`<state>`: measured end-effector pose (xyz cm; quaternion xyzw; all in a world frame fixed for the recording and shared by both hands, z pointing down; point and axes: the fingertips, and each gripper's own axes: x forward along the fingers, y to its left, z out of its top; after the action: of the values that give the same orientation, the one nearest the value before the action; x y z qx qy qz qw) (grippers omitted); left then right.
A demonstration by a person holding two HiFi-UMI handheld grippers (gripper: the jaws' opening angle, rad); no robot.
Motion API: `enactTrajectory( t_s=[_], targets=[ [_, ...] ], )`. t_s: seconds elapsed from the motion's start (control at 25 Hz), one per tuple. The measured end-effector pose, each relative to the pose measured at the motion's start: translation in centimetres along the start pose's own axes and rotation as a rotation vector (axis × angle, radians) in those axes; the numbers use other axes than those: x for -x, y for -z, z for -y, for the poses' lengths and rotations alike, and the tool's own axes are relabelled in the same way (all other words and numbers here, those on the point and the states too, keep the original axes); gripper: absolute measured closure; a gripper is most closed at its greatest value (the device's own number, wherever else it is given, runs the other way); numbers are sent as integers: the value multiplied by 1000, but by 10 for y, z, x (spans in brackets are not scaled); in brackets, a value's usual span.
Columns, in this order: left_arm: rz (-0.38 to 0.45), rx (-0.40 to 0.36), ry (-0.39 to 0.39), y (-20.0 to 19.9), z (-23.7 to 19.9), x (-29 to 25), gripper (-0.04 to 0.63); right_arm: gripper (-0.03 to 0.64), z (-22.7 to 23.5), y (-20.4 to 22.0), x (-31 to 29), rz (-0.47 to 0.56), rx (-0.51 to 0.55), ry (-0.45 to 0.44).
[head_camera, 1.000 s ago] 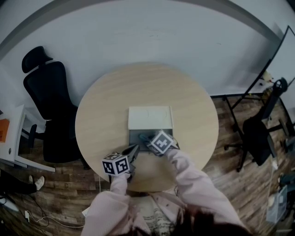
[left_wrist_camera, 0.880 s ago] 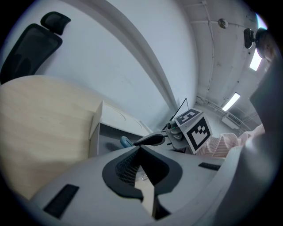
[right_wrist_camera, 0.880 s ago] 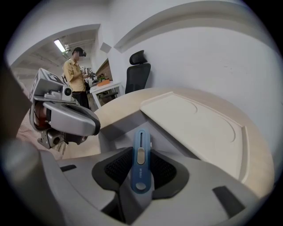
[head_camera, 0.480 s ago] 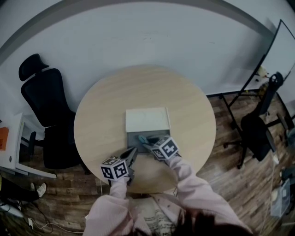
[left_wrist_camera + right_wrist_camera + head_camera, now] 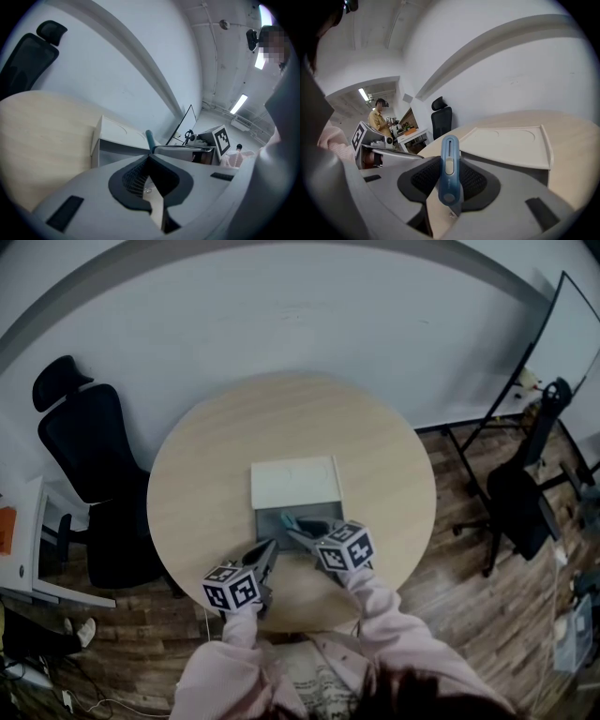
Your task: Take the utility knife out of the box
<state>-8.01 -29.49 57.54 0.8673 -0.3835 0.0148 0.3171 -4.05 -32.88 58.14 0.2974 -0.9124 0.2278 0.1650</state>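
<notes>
The blue-green utility knife (image 5: 288,520) (image 5: 449,174) is clamped between the pads of my right gripper (image 5: 298,532) (image 5: 451,158), handle end in the jaws and slider facing up. It hangs just above the grey box (image 5: 268,527), whose white lid (image 5: 294,483) (image 5: 506,145) lies open behind. In the left gripper view the knife's tip (image 5: 150,139) sticks up past the box's wall (image 5: 112,146). My left gripper (image 5: 269,551) (image 5: 151,158) rests at the box's near left corner, jaws shut with nothing between them.
The box sits near the front of a round wooden table (image 5: 206,474). Black office chairs stand at the left (image 5: 80,465) and the right (image 5: 520,502) of the table. A person (image 5: 378,117) stands far off by a desk.
My right gripper has risen out of the box with the knife and rolled, its marker cube shifting right. The left gripper has stayed put.
</notes>
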Motion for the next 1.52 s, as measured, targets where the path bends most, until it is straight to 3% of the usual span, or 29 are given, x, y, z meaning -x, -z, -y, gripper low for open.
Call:
enactTrajectory(
  t_s=[0.84,1.52],
  targets=[
    [59,-100,19,-20,20,12,591,477,-25,-27,39,223,-74,-90],
    [109,-163,36,-30,31,16,591,477,-35,-36,55,288,-32,-115]
  ],
)
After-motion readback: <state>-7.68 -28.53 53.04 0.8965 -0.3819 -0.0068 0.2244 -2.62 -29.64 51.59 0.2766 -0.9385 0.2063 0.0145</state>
